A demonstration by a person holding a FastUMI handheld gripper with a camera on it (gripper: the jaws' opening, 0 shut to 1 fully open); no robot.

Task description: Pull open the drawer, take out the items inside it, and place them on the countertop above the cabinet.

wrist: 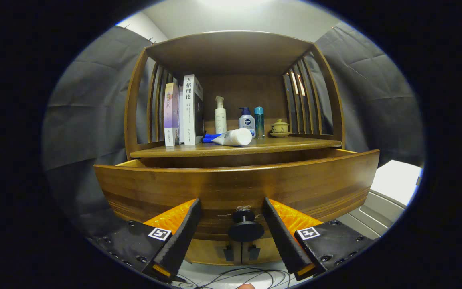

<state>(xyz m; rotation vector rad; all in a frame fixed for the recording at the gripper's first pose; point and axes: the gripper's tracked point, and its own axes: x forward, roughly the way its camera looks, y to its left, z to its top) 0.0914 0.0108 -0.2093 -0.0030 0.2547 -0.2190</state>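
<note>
The tongs [233,224] are seen spread wide apart, their two fingers [183,235] standing to either side of a small round dark knob [245,229] on the front of the drawer [235,188]. Neither finger is touching the knob; a clear gap is left on both sides, and nothing is held between them.

The drawer is pulled out from the wooden cabinet [132,104], its broad front panel standing just ahead of the fingers and its pale inner side walls showing at both top corners. What lies inside the drawer cannot be told, since the front panel hides the interior.

Above the drawer, the surface [295,143] of the cabinet is seen beyond the fingers, roofed by a wooden top and flanked by slatted sides. On it, several upright books [183,112] are stood at the left. Just beside them a white tube [234,137] is laid on its side near the front edge, with something blue [210,137] lying behind its narrow end. Further back, a white pump bottle [220,115] is stood upright, then a white bottle with a blue pump [247,121], then a slim teal bottle [259,121] close beside it. At the right, a small lidded cup on a saucer [280,128] is set apart from the bottles.

Below the drawer front, thin dark cables [239,277] are strewn on a pale floor
</note>
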